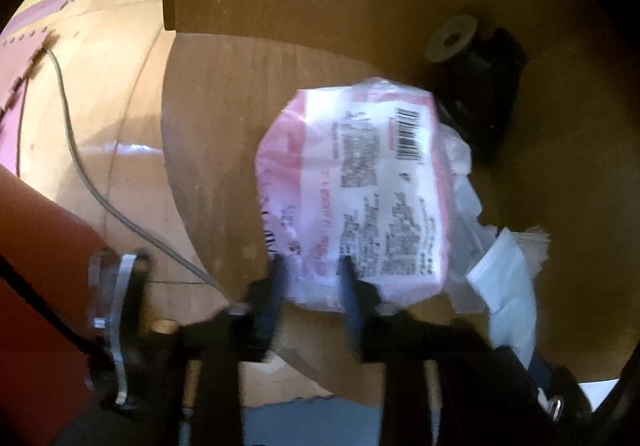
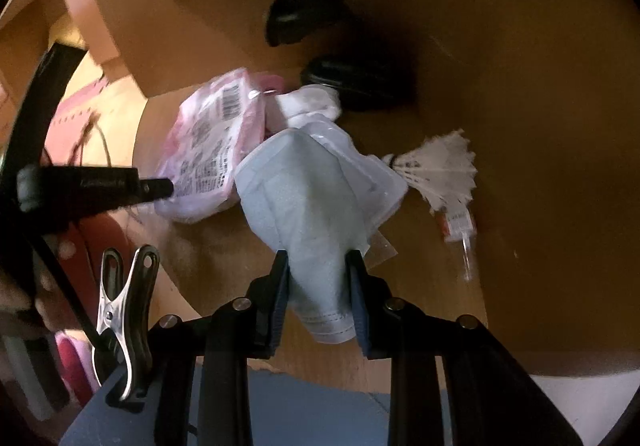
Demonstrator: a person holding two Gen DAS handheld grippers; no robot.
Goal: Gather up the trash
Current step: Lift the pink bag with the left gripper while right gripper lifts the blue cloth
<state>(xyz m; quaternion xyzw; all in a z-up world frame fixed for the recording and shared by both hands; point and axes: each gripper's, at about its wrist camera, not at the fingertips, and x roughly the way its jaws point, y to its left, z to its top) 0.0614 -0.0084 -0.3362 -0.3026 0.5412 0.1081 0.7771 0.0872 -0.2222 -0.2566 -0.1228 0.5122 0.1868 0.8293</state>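
Observation:
A pink and white plastic packet (image 1: 360,181) with a barcode lies inside a cardboard box (image 1: 216,117). My left gripper (image 1: 313,268) is open, and the packet's near edge sits between its fingers without them pressing on it. In the right wrist view the packet (image 2: 212,141) shows with a left finger (image 2: 156,187) at its edge. My right gripper (image 2: 316,266) is shut on a pale blue face mask (image 2: 304,201), which hangs over the box. The mask (image 1: 504,278) also shows to the right of the packet.
In the box lie a white shuttlecock (image 2: 436,169), crumpled white tissue (image 2: 308,105), a small wrapper (image 2: 460,224) and two black objects (image 2: 304,13) (image 2: 352,83). A grey cable (image 1: 80,165) runs over the wooden floor beside a pink mat (image 1: 16,57). A metal clip (image 2: 124,306) hangs on the right gripper.

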